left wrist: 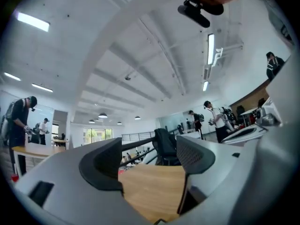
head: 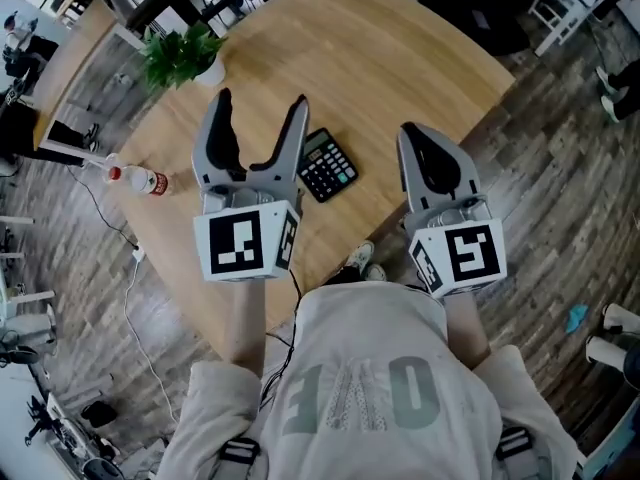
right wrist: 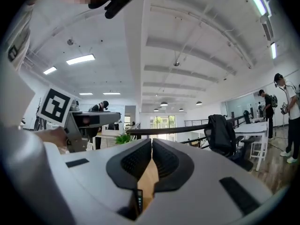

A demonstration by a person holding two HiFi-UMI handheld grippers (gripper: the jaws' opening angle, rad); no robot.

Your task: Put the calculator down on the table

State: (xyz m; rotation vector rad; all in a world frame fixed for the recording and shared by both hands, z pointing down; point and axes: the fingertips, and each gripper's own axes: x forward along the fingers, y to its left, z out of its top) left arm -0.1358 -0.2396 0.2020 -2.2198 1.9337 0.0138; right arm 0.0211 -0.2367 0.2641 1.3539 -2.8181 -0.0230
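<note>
A black calculator [head: 328,164] lies flat on the round wooden table [head: 400,58], its keys facing up. My left gripper [head: 260,116] stands open just to its left, and the right finger [head: 293,133] is next to the calculator's near-left corner. In the left gripper view the left gripper [left wrist: 149,161] shows only bare tabletop [left wrist: 152,186] between its jaws. My right gripper [head: 412,136] is to the right of the calculator, apart from it, jaws together. The right gripper view shows the right gripper [right wrist: 151,149] with pads touching and nothing held.
A small potted plant [head: 185,53] stands at the table's far left edge. A plastic bottle with a red cap [head: 140,179] lies on the floor left of the table, near a cable. People, desks and chairs fill the room in both gripper views.
</note>
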